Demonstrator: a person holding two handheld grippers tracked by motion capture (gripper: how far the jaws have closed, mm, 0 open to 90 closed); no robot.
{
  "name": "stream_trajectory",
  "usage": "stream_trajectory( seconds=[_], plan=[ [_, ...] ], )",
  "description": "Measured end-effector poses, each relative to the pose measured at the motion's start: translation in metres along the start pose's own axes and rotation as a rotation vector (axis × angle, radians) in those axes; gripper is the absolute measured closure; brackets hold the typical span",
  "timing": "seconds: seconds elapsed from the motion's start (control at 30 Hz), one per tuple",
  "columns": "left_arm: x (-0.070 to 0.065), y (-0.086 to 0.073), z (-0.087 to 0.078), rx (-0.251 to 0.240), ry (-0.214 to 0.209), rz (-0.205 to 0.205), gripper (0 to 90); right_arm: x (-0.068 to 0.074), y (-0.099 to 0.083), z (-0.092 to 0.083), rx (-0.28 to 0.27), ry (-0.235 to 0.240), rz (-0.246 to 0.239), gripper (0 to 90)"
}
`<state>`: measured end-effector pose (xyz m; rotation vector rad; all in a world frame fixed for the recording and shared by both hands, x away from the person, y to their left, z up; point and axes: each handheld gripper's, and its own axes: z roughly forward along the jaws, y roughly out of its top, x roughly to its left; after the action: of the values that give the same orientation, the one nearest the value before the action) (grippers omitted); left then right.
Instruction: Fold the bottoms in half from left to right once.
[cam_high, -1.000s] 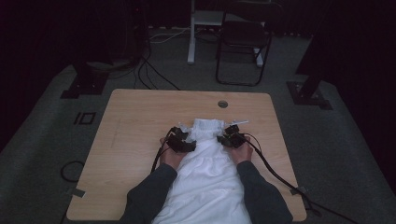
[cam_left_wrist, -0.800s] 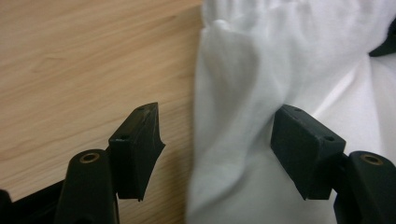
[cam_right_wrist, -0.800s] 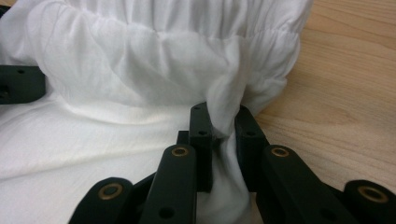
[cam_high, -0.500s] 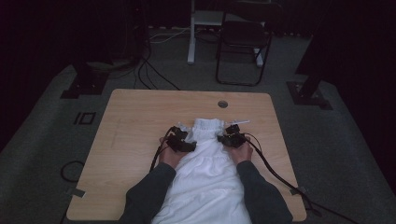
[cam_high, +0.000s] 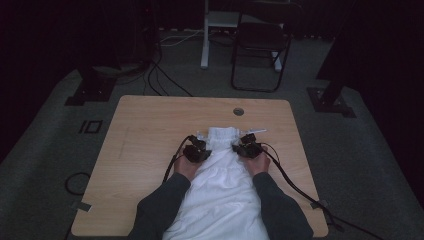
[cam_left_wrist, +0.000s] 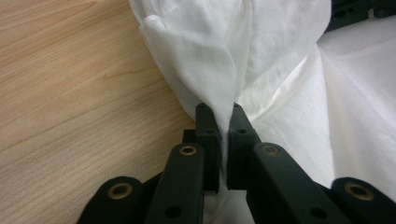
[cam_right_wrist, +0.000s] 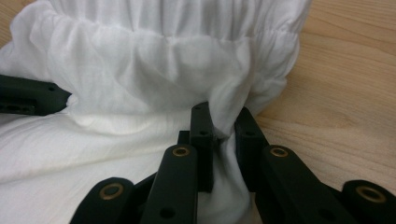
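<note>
A white garment (cam_high: 222, 190) with a gathered elastic waistband (cam_high: 221, 134) lies on the wooden table (cam_high: 150, 130), waistband toward the far side. My left gripper (cam_high: 201, 148) has just been closing, and its jaws are now shut on a fold of the white cloth (cam_left_wrist: 219, 70) at the garment's left side. On the right side, my right gripper (cam_high: 242, 147) is shut on a bunch of cloth just below the waistband (cam_right_wrist: 187, 42). In the right gripper view the left gripper's black jaw (cam_right_wrist: 28, 95) shows at the left edge.
Cables (cam_high: 295, 182) trail from both grippers over the table toward the near edge. A round grommet hole (cam_high: 238, 111) sits near the table's far edge. A folding chair (cam_high: 260, 45) and stand bases (cam_high: 332, 100) are on the floor beyond.
The left gripper has shifted slightly against the garment's left edge. The right gripper and the garment keep their places.
</note>
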<state>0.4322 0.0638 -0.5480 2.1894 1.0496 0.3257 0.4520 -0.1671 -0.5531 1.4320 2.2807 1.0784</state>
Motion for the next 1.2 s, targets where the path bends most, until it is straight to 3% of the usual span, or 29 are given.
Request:
stream_trajectory(
  seconds=[0.13, 0.17, 0.3, 0.43, 0.5, 0.6, 0.63, 0.73, 0.77, 0.83, 1.03, 1.2],
  plan=[
    [0.001, 0.001, 0.0, 0.005, 0.006, -0.021, 86.0, 0.0, -0.001, 0.0, -0.004, 0.002, -0.001, 81.6],
    [0.002, 0.002, 0.0, 0.004, 0.003, -0.035, 80.5, 0.0, -0.001, 0.0, -0.003, 0.001, -0.001, 81.6],
    [0.006, 0.004, 0.001, -0.001, -0.048, -0.064, 43.9, 0.0, -0.001, 0.0, -0.002, 0.0, -0.003, 81.6],
    [0.005, 0.003, 0.004, -0.027, -0.096, -0.093, 33.5, 0.0, -0.001, 0.0, -0.002, 0.0, -0.003, 81.6],
    [0.003, 0.003, 0.005, -0.026, -0.103, -0.081, 32.2, 0.0, -0.001, 0.0, -0.002, 0.002, -0.004, 81.6],
    [0.001, 0.004, 0.005, -0.016, -0.08, -0.058, 34.9, 0.0, -0.001, 0.0, -0.001, 0.003, -0.005, 81.6],
    [0.0, 0.004, 0.004, -0.007, -0.065, -0.046, 41.0, 0.0, -0.001, 0.0, -0.001, 0.002, -0.005, 81.6],
    [0.001, 0.005, 0.003, 0.016, -0.088, -0.033, 69.0, 0.0, 0.0, -0.001, 0.006, 0.001, -0.007, 81.8],
    [0.002, 0.006, 0.002, 0.031, -0.103, -0.031, 73.6, 0.0, 0.001, -0.001, 0.007, 0.003, -0.012, 82.1],
    [0.004, 0.008, 0.0, 0.032, -0.081, -0.016, 82.0, 0.0, 0.001, -0.002, 0.003, 0.002, -0.028, 82.7],
    [0.02, 0.017, -0.015, -0.031, -0.072, -0.061, 84.9, -0.005, 0.011, -0.014, -0.055, 0.05, -0.025, 82.9],
    [0.022, 0.025, -0.022, -0.043, -0.063, -0.042, 85.0, -0.005, 0.018, -0.018, -0.075, 0.063, -0.025, 83.0]
  ],
)
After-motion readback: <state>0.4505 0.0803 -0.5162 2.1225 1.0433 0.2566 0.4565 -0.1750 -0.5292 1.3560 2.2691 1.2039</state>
